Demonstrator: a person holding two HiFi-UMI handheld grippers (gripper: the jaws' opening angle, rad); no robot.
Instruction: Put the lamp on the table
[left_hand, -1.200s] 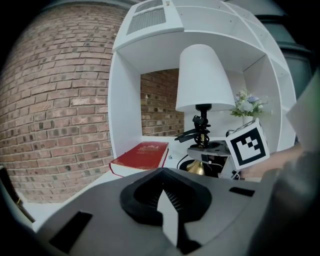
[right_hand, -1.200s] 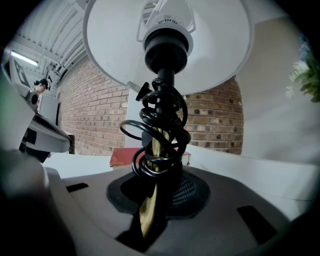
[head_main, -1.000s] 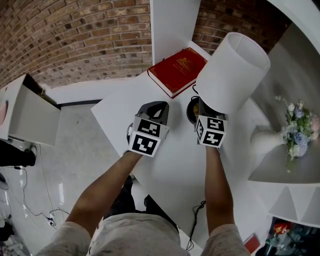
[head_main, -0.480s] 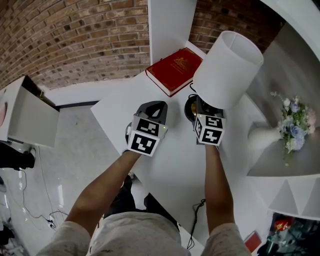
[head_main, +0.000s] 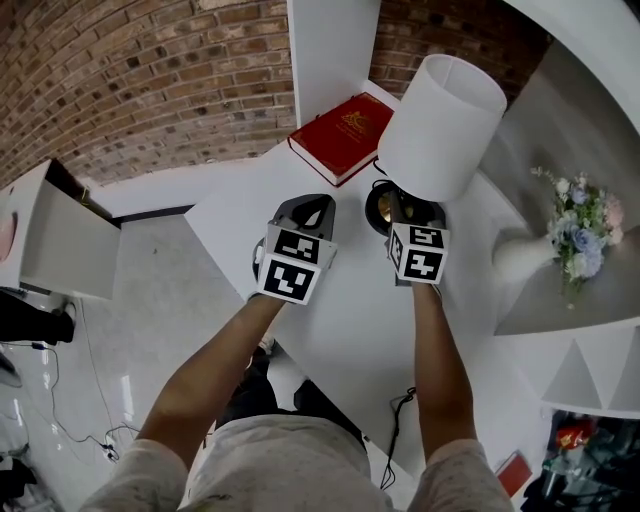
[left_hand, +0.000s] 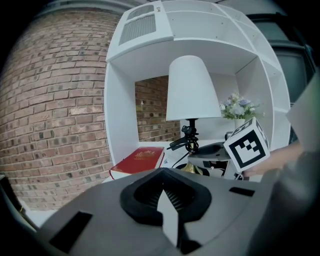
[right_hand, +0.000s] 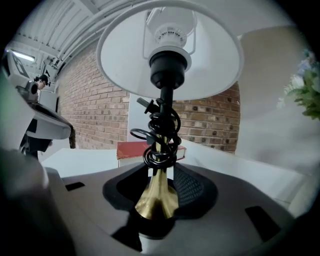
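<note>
Lamp (head_main: 440, 130) stands on desk (head_main: 335, 330), beside red book (head_main: 340, 135). My right fingers (right_hand: 194, 189) just opened, apart round its brass stem; left fingers (left_hand: 176, 199) together, empty. Back straight out, don't snag the cord (right_hand: 161, 135).

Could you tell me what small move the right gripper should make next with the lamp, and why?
Probably draw the right gripper straight back toward the person, clear of the lamp. The lamp stands upright on the table, and the jaws have just been opening, so its brass stem sits loose between them. Pulling back level should avoid tipping it.
</note>
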